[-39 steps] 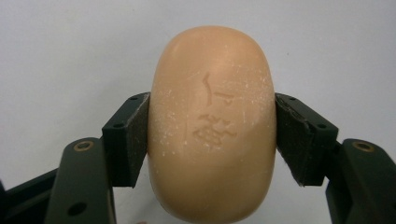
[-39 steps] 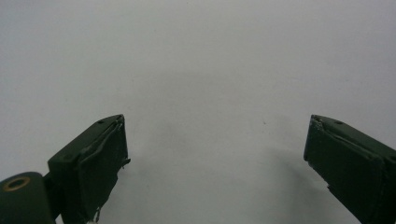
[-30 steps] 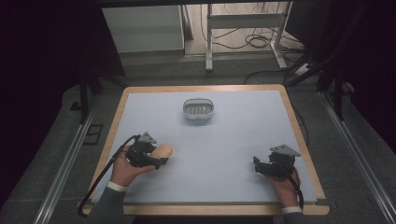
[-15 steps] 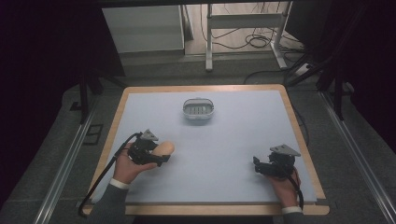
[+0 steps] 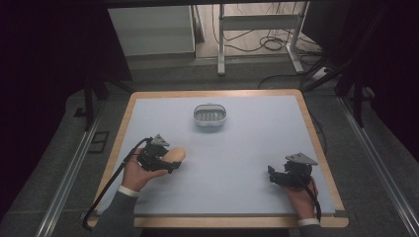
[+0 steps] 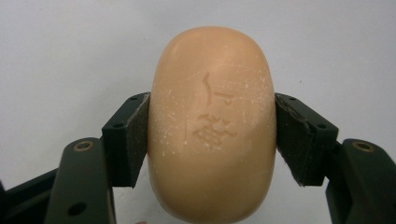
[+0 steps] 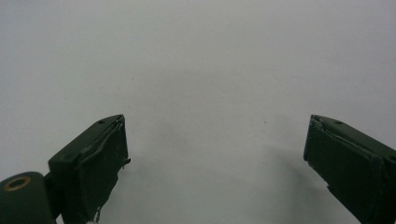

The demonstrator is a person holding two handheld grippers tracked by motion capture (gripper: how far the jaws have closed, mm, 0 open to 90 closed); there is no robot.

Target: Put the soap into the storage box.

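A peach-coloured oval soap bar point(image 6: 212, 126) with a stamped mark sits between the two black pads of my left gripper point(image 6: 212, 133), which is shut on its sides. From above, the soap bar point(image 5: 175, 155) sticks out to the right of the left gripper point(image 5: 170, 160) near the mat's left side. At the mat's right front, my right gripper point(image 5: 272, 175) points left. Its jaws stand wide apart in the right gripper view point(image 7: 215, 154), with bare mat between them.
A small grey oval soap dish point(image 5: 210, 116) with a ribbed floor sits at the mat's far middle. The pale blue mat point(image 5: 247, 148) lies on a wood-edged table point(image 5: 326, 163). Table legs and cables stand on the floor beyond.
The left hand and its soap bar have shifted slightly forward and up from the mat. The right hand has kept still.
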